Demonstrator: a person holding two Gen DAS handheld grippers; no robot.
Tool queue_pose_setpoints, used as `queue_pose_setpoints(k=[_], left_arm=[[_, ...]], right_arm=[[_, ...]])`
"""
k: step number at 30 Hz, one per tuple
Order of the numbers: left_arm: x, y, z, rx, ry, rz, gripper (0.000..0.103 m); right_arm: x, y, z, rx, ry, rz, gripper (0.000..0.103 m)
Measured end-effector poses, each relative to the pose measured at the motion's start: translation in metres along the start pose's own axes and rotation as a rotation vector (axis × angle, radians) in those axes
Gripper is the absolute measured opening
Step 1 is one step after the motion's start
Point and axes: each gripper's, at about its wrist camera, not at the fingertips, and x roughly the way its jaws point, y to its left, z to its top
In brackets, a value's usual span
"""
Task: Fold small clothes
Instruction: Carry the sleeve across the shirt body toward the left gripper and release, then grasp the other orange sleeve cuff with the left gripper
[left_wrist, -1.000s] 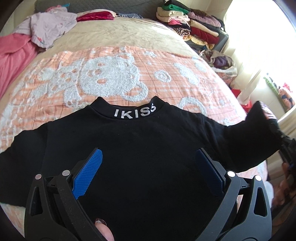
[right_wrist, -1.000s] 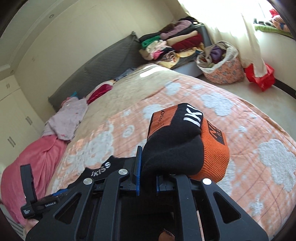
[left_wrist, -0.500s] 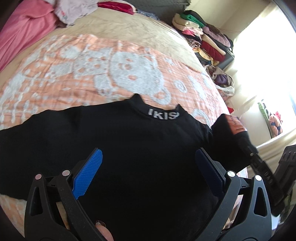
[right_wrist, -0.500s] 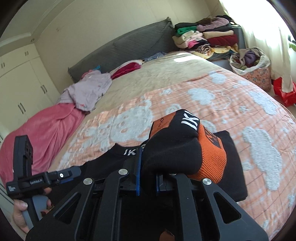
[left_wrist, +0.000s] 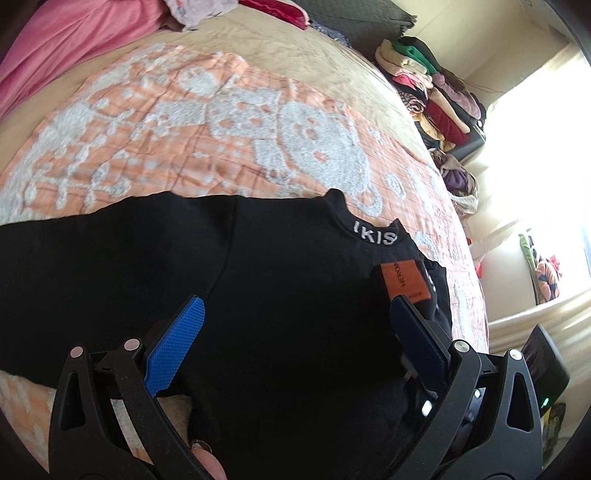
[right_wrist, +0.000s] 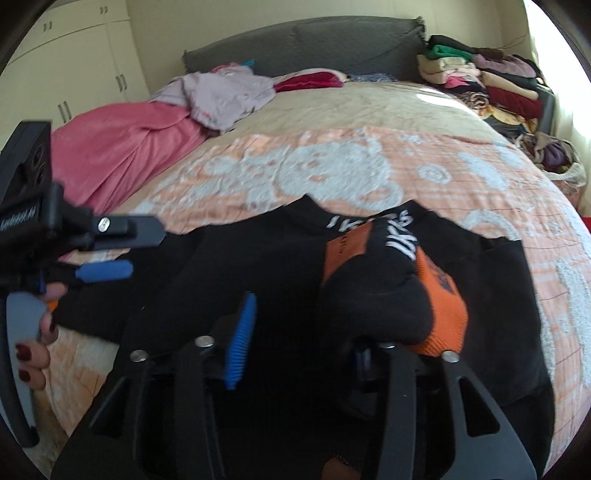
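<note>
So, black top (left_wrist: 288, 302) is spread flat on the orange blanket (left_wrist: 207, 147) on the bed, collar away from me, so both sleeves fold inward over the body. Right sleeve (right_wrist: 391, 291) is already folded across the chest; its orange-and-black cuff lies just below the collar lettering.

Right tongs (right_wrist: 303, 339): jaws opening right now. The sleeve end is between them, bunched toward the right-hand jaw, and the blue pad (right_wrist: 242, 339) on the other side stands clear of the cloth. I read this as the release, so the sleeve stays where it landed. Can't tell if the hidden pad touches fabric.

Left tongs (left_wrist: 295, 343): jaws wide apart, nothing clamped, hovering over the middle of the top, pitched downward. In the right wrist view they sit at the left edge, just above the cloth, with the person's hand (right_wrist: 33, 354) on the grip. Likely staged there for the left sleeve (left_wrist: 74, 266), which lies stretched out to the side, not yet folded.

Judgement: first sleeve fold about done; second sleeve and the body fold remain. Risk: the thick cuff may drag along with the right-hand jaw and undo the fold.
</note>
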Motion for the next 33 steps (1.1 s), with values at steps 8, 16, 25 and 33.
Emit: queue_pose_setpoints(k=[8,16,25,33], left_arm=[[0.006,0.014,-0.007,-0.042,0.028,-0.022,0.095],[0.015,0.005,-0.013,-0.01,0.051,-0.002,0.095],[0.022,-0.074,-0.044,0.286,0.043,0.064,0.093],[0.043,-0.16,-0.095,0.727,-0.011,0.247,0.076]], right_arm=[[-0.01,0.024,-0.02,-0.111,0.006,0.063,0.072],[-0.022,-0.012,-0.048,0.025,0.048,0.017,0.094],[-0.079,-0.095,-0.069,0.332,-0.054,-0.023,0.094],[-0.118,-0.15,-0.076,0.459,-0.103,-0.133,0.094]])
